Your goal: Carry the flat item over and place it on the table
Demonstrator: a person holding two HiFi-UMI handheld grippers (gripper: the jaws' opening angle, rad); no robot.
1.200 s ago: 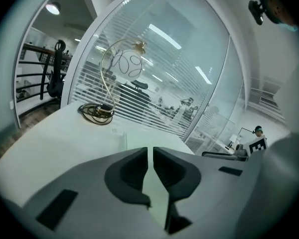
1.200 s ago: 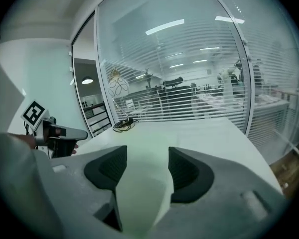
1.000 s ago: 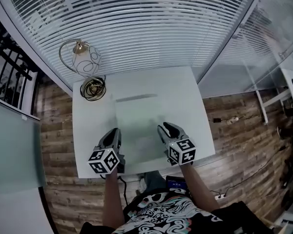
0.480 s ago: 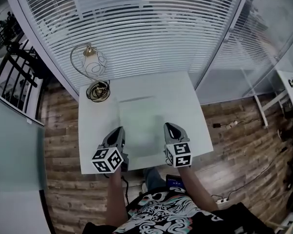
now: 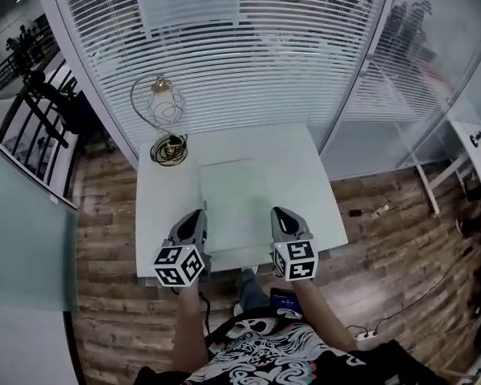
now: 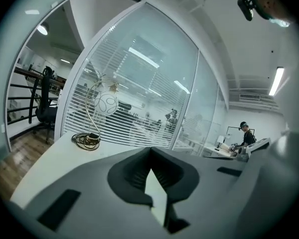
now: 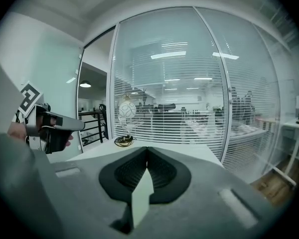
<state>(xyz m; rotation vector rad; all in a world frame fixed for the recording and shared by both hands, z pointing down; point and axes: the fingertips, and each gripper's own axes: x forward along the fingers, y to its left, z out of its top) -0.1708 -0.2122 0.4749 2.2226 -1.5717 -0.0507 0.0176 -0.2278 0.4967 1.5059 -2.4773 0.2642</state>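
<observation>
A pale, see-through flat sheet (image 5: 239, 199) lies over the middle of the white table (image 5: 313, 191), its far edge near the lamp side. My left gripper (image 5: 195, 216) is shut on the sheet's near left edge. My right gripper (image 5: 281, 213) is shut on its near right edge. In the left gripper view the jaws (image 6: 150, 157) are closed, with the thin sheet (image 6: 159, 199) running out from between them. The right gripper view shows the same: closed jaws (image 7: 147, 156) pinching the sheet (image 7: 141, 197). I cannot tell if the sheet rests on the table or hovers just above it.
A wire lamp with a glass globe (image 5: 165, 103) stands on the table's far left corner. Glass walls with blinds (image 5: 248, 54) run behind the table. Wooden floor surrounds it, with cables (image 5: 369, 208) at the right and a black railing (image 5: 32, 127) at the left.
The right gripper's jaws have closed on the sheet's near edge. The head view has pulled back, so the table looks smaller and the lamp sits farther right in the frame.
</observation>
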